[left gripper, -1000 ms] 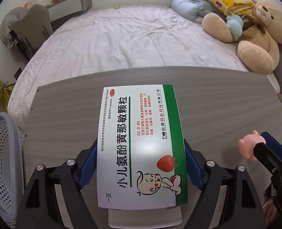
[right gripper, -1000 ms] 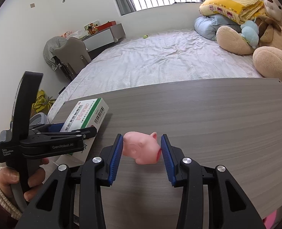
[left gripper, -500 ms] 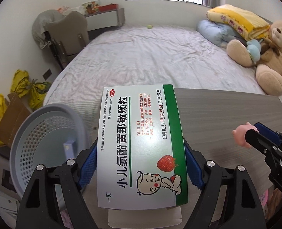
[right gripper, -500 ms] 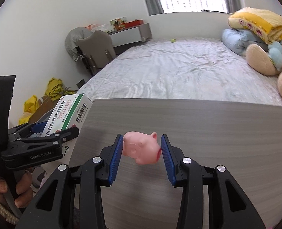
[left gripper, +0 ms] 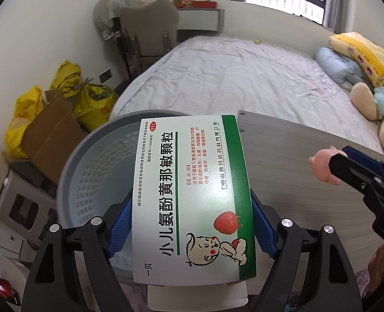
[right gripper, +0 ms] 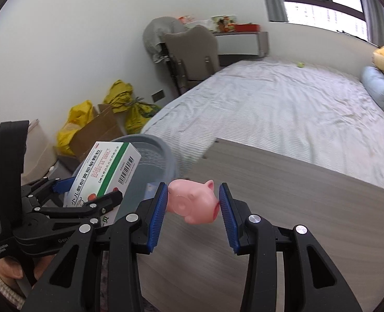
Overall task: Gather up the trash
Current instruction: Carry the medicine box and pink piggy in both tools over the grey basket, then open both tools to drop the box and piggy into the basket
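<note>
My left gripper (left gripper: 189,228) is shut on a white and green medicine box (left gripper: 192,195) and holds it over the grey perforated waste basket (left gripper: 88,161). In the right wrist view the box (right gripper: 106,174) sits above the basket (right gripper: 166,156), held by the left gripper (right gripper: 88,195). My right gripper (right gripper: 193,205) is shut on a pink toy pig (right gripper: 193,204), held above the left end of the wooden table (right gripper: 283,208). The pig also shows in the left wrist view (left gripper: 324,165).
A bed (left gripper: 231,78) lies behind the table. Yellow bags (left gripper: 88,96) and a cardboard box (left gripper: 51,130) stand by the wall left of the basket. A chair (right gripper: 192,52) and desk stand at the back. Plush toys (left gripper: 373,98) lie at the bed's right.
Both grippers have swung left with their loads. The box has gone from over the table to over the basket, and the pig has moved to the table's left end.
</note>
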Demonstrator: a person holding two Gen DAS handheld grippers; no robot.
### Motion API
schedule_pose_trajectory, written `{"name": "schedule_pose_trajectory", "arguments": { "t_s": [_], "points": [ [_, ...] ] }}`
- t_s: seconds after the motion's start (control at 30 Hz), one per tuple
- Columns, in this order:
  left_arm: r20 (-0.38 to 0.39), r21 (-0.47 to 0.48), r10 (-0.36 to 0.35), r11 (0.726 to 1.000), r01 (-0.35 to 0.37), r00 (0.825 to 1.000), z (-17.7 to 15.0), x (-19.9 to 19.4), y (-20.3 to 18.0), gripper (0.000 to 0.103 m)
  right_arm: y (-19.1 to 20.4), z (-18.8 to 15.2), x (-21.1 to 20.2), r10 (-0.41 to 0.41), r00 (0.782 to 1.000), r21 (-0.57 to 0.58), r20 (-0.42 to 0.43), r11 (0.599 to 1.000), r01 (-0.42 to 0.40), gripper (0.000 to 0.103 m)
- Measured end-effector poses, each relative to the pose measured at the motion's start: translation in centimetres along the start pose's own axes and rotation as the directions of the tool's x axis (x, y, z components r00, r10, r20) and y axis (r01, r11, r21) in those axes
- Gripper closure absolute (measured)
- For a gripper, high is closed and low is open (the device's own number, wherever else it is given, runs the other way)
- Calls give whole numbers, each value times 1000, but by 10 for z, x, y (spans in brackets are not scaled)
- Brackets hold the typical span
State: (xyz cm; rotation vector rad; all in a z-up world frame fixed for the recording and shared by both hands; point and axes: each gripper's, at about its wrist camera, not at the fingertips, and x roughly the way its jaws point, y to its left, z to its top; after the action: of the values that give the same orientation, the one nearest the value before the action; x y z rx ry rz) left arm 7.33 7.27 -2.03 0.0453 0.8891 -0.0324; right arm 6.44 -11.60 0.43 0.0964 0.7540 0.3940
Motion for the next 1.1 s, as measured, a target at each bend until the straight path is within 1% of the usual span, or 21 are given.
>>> {"name": "schedule_pose_trajectory", "arguments": {
  "t_s": [0.2, 0.33, 0.47, 0.7, 0.73, 0.77, 0.8, 0.83, 1.1],
  "points": [
    [-1, -52, 65, 997, -65, 998, -2, 3, 48, 26, 48, 19, 36, 73, 997, -69, -29, 995, -75, 63],
    [0, -73, 85, 994, -84, 996, -1, 7, 64, 25, 70, 25, 58, 98, 994, -101, -53, 990, -103, 63],
    [-1, -86, 98, 991, -98, 995, -3, 11, 74, 25, 83, 28, 75, 113, 991, -112, -78, 986, -121, 63],
    [-14, -115, 106, 988, -107, 994, -2, 18, 88, 24, 93, 27, 92, 109, 988, -124, -110, 985, -123, 63],
    [-15, -120, 106, 987, -107, 994, -3, 18, 89, 24, 93, 28, 92, 109, 988, -125, -109, 985, -123, 62],
    [-16, -124, 107, 986, -108, 994, -2, 18, 90, 21, 94, 28, 92, 109, 988, -127, -109, 984, -122, 56],
    [-16, -129, 109, 985, -110, 994, -2, 19, 92, 17, 92, 29, 92, 107, 989, -128, -105, 985, -120, 46],
    [-13, -135, 111, 985, -112, 994, -2, 18, 93, 16, 92, 28, 91, 103, 990, -127, -96, 985, -115, 44],
    [-1, -156, 132, 979, -130, 991, -3, 12, 98, 15, 91, 26, 88, 68, 993, -119, -97, 990, -80, 43]
  ]
}}
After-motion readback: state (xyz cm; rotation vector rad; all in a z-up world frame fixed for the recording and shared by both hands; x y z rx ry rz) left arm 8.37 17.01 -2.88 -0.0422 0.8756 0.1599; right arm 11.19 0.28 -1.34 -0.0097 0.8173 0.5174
